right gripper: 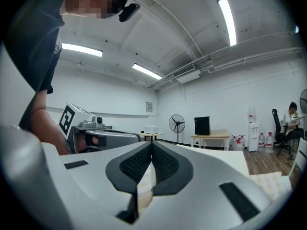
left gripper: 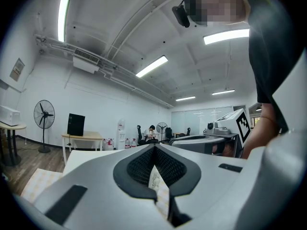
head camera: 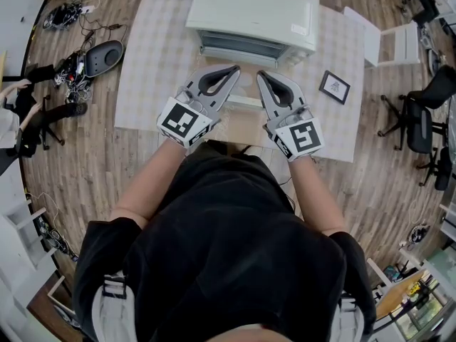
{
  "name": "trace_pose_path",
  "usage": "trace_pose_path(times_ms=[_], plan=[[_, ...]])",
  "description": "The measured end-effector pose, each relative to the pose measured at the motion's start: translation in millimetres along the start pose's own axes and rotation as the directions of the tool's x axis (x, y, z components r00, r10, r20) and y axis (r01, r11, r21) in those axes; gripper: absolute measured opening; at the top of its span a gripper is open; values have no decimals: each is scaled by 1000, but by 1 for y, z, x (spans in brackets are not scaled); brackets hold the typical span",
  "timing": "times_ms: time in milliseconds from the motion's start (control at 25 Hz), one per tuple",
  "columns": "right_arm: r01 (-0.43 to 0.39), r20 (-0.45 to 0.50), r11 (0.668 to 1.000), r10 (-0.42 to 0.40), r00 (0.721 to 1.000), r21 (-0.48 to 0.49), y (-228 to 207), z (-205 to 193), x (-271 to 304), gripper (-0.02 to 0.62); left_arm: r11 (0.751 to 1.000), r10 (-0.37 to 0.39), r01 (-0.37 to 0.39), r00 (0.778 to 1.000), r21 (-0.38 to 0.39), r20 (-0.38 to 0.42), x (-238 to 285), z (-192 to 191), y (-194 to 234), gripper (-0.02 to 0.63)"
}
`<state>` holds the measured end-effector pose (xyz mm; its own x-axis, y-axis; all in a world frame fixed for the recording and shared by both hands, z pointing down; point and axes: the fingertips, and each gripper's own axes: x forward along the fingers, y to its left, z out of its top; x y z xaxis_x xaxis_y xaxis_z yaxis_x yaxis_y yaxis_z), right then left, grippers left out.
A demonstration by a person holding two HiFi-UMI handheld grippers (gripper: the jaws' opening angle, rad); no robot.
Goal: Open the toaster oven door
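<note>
Toaster oven (head camera: 253,13) stands at the far side of the checked cloth (head camera: 149,63), its front turned toward the person. Just before that front, the left gripper (head camera: 235,68) and the right gripper (head camera: 261,74) lie side by side with their tips aimed at its lower edge. Each has its jaws pressed together and holds nothing, and from above I cannot tell how the door stands.
</note>
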<state>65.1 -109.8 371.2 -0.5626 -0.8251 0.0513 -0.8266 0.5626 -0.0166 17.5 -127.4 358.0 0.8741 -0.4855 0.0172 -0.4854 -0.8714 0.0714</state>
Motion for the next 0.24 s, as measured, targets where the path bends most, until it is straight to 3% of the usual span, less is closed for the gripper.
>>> trace_pose_path(times_ms=[240], plan=[[1, 2, 1000, -1, 1000, 6, 0, 1, 0, 18, 1000, -1, 1, 1000, 5, -1, 0, 1, -1, 12]])
